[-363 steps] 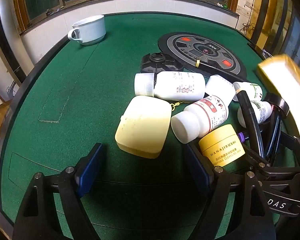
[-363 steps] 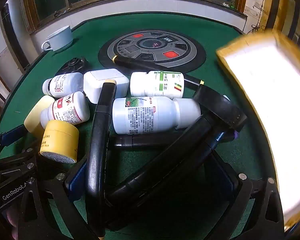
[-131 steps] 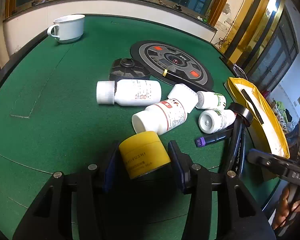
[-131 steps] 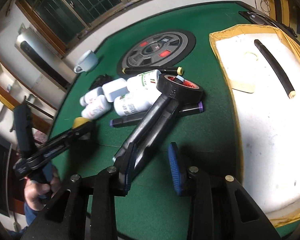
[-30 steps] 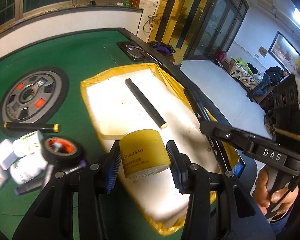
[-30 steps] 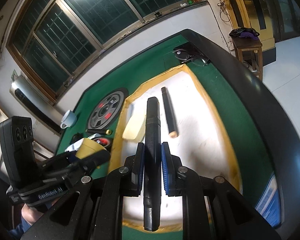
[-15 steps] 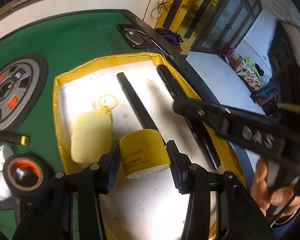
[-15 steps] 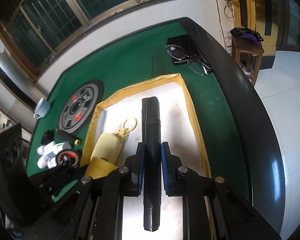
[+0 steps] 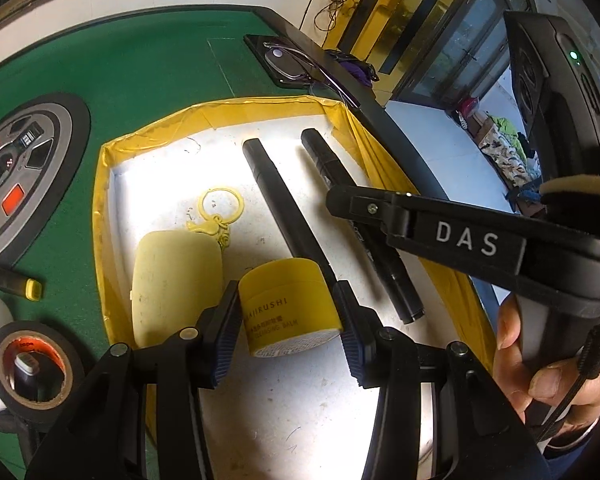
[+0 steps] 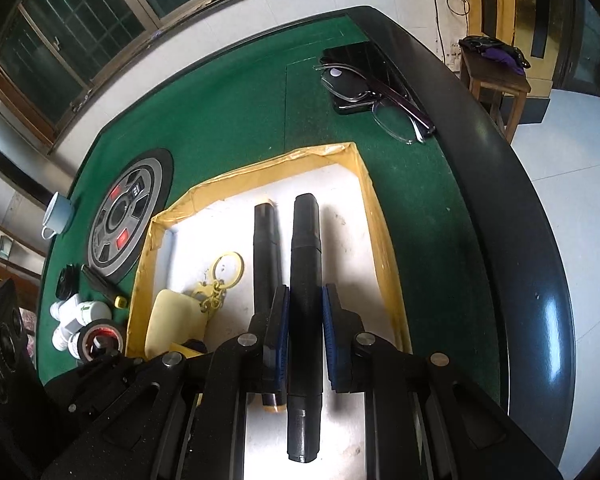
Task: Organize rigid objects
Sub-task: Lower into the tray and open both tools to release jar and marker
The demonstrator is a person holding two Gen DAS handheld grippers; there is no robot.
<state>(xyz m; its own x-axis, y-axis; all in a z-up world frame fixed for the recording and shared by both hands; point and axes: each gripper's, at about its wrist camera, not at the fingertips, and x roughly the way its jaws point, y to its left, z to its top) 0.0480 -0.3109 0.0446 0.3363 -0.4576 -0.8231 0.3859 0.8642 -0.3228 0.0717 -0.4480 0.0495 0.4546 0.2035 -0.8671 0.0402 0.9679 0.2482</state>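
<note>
My left gripper point(image 9: 288, 320) is shut on a yellow jar point(image 9: 288, 304), held just over the white floor of the yellow-rimmed tray point(image 9: 100, 184). My right gripper point(image 10: 305, 320) is shut on a long black marker point(image 10: 306, 264), which points away from me low over the same tray point(image 10: 364, 176). In the left wrist view that marker point(image 9: 340, 176) runs parallel to a black stick point(image 9: 280, 200) lying in the tray. A pale yellow case point(image 9: 172, 280) with a key ring point(image 9: 222, 204) lies left of the jar. Whether jar or marker touches the floor I cannot tell.
Left of the tray on the green felt lie a tape roll point(image 9: 28, 364), a yellow-tipped pen point(image 9: 8, 280), white bottles point(image 10: 76, 312) and a round grey disc point(image 10: 128, 216). Glasses point(image 10: 380, 100) rest on a black slab beyond the tray. The table's black edge point(image 10: 500, 200) runs on the right.
Both grippers have come in over the tray. The jar now hangs lower, beside the pale case. The marker has swung in alongside the black stick.
</note>
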